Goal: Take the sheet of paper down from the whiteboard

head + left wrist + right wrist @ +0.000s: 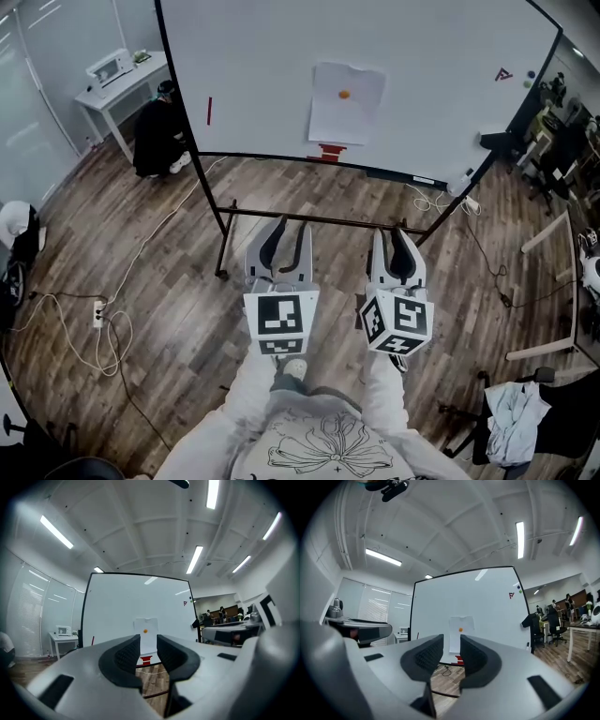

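Your left gripper point(289, 242) and right gripper point(394, 248) are side by side, level, both aimed at the large white whiteboard on its black frame point(253, 75). Each pair of jaws stands apart with nothing between them. The white sheet of paper point(345, 111) hangs on the board, well ahead of both grippers. A small round orange magnet point(344, 94) sits near its top edge.

Bright, evenly lit (fisheye-warped edges).
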`<state>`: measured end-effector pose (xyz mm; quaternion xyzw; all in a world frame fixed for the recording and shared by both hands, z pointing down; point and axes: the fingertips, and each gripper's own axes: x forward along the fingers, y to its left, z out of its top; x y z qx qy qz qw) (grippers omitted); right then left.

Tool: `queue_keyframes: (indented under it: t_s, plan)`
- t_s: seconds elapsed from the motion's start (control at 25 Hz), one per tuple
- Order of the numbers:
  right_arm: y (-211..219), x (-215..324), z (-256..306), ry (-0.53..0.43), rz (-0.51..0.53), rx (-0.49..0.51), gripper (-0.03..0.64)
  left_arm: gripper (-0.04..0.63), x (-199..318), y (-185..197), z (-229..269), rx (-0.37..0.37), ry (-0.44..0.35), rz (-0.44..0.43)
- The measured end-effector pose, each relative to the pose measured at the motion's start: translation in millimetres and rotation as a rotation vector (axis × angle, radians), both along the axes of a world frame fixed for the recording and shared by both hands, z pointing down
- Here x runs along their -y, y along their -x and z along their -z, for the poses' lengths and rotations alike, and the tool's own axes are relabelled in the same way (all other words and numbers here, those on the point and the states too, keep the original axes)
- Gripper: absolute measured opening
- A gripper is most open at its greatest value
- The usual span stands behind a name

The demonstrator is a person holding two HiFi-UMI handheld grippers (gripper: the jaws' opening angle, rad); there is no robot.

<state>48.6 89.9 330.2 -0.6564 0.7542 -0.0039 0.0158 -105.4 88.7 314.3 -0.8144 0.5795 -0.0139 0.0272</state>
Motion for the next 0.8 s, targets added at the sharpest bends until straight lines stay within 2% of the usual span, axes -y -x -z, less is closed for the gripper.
queue_keyframes:
  t_s: [0.28, 0.52, 0.8]
  plan:
    - [0, 58, -8, 0.029, -0.016, -0.009, 0.101, 0.091, 64, 1, -4, 0.006, 0.017, -0.010]
    - [-13, 105, -17, 0.047, -0.015, -0.009, 0.100, 0.091, 109, -16, -16, 0.009, 0.040, -0.018]
    - [-33, 177, -22, 0.047, 0.011, -0.002, 0.100, 0.091, 173, -35, -20, 0.015, 0.043, 0.011]
